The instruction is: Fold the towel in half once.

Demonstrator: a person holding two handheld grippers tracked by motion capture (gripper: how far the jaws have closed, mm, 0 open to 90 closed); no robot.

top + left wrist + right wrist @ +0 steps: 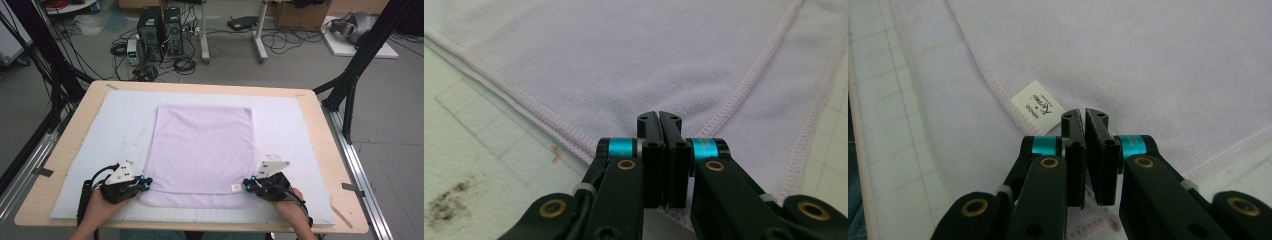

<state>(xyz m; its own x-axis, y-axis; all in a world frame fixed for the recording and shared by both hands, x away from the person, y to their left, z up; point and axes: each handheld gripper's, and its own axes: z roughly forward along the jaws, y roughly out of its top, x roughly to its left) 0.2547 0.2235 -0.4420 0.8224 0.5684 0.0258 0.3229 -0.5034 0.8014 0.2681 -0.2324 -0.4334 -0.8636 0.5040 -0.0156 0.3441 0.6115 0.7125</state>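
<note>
A lilac towel point(202, 145) lies flat on the white mat, with an upper layer folded over a lower one whose hem peeks out along the near edge. My left gripper point(146, 184) sits at the towel's near left corner. In the left gripper view it point(659, 117) is shut, with the hemmed corner of the towel point(624, 60) pinched between the jaws. My right gripper point(246, 185) sits at the near right corner, beside a small white label point(235, 188). In the right gripper view it point(1084, 114) is shut on the towel point(1148, 60), just right of the label point(1038, 106).
The white gridded mat point(290, 130) covers most of the wooden table point(322, 135). A dark smudge point(449, 202) marks the mat near my left gripper. Computer towers point(160, 32) and cables stand on the floor beyond the far edge. Black frame poles point(360, 55) flank the table.
</note>
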